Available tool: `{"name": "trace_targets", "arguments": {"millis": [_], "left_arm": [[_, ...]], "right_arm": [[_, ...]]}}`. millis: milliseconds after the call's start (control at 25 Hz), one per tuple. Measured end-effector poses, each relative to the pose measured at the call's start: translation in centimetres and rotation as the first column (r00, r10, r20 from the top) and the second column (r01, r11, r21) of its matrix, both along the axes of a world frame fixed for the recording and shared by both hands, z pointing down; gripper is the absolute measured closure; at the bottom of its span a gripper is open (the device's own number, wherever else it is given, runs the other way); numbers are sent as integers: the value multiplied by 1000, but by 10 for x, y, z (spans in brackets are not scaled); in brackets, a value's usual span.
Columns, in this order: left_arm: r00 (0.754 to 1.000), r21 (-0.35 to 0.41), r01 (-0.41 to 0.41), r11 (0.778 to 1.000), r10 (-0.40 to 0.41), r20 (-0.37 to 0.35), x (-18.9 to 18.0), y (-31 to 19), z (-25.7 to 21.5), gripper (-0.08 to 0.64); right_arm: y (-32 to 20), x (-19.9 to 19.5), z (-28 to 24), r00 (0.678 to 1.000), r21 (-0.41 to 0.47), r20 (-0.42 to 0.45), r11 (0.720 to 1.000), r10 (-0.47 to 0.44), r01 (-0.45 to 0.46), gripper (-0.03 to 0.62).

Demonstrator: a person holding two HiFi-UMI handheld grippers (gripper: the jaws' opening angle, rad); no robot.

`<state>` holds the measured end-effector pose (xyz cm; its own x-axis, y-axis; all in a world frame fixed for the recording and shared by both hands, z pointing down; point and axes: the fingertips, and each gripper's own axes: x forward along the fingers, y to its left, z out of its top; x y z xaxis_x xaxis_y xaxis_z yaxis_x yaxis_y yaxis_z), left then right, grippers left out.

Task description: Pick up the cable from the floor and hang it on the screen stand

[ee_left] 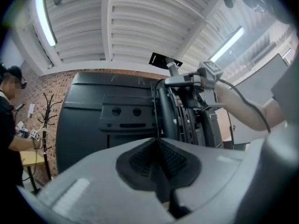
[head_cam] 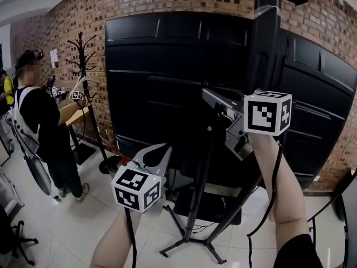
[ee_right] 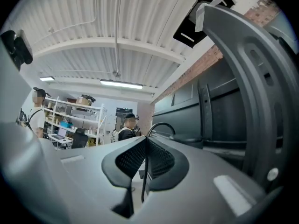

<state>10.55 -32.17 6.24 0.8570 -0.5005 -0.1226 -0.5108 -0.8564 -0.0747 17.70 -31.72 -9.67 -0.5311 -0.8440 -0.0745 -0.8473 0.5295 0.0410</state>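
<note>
Right gripper point(ee_right: 146, 140): pads clamped on cable point(ee_right: 144, 176), a thin black strand that loops just past the tips. Left gripper point(ee_left: 157, 140): pads together, nothing plainly between them. Cable is likely light, limp and slick; grip near the loop and let the slack drape. Stand point(head_cam: 262, 54) is just beyond, on the back of the screen point(head_cam: 162, 82).

This is a lab-like workroom rather than a home: a bare brick wall point(head_cam: 67, 32), a white tiled floor point(head_cam: 72, 228) and a ribbed white ceiling point(ee_left: 117, 22) with strip lights point(ee_right: 120, 83). A large screen point(head_cam: 167, 82) on a wheel-less black screen stand point(head_cam: 201, 205) shows its back, with a coat rack point(head_cam: 83, 60) just beside it. Open shelves point(ee_right: 70, 120) carry boxes and a laptop, and another person point(head_cam: 42, 127) nearby works with marker-cubed gear.
</note>
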Motion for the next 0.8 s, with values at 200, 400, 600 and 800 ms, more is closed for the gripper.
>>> {"name": "trace_targets", "arguments": {"millis": [200, 400, 600, 800], "left_arm": [[1000, 6, -10, 1000, 10, 2, 10, -4, -17, 555], [1000, 23, -23, 999, 23, 11, 17, -3, -28, 555], [999, 29, -35, 999, 35, 18, 24, -1, -29, 555], [998, 25, -54, 998, 54, 18, 33, 4, -26, 555]], "right_arm": [[6, 15, -32, 1000, 51, 24, 999, 14, -15, 577], [16, 41, -48, 997, 97, 66, 994, 41, -47, 577], [30, 78, -48, 989, 107, 108, 988, 97, -108, 575], [48, 104, -29, 982, 86, 94, 982, 163, -171, 574]]}}
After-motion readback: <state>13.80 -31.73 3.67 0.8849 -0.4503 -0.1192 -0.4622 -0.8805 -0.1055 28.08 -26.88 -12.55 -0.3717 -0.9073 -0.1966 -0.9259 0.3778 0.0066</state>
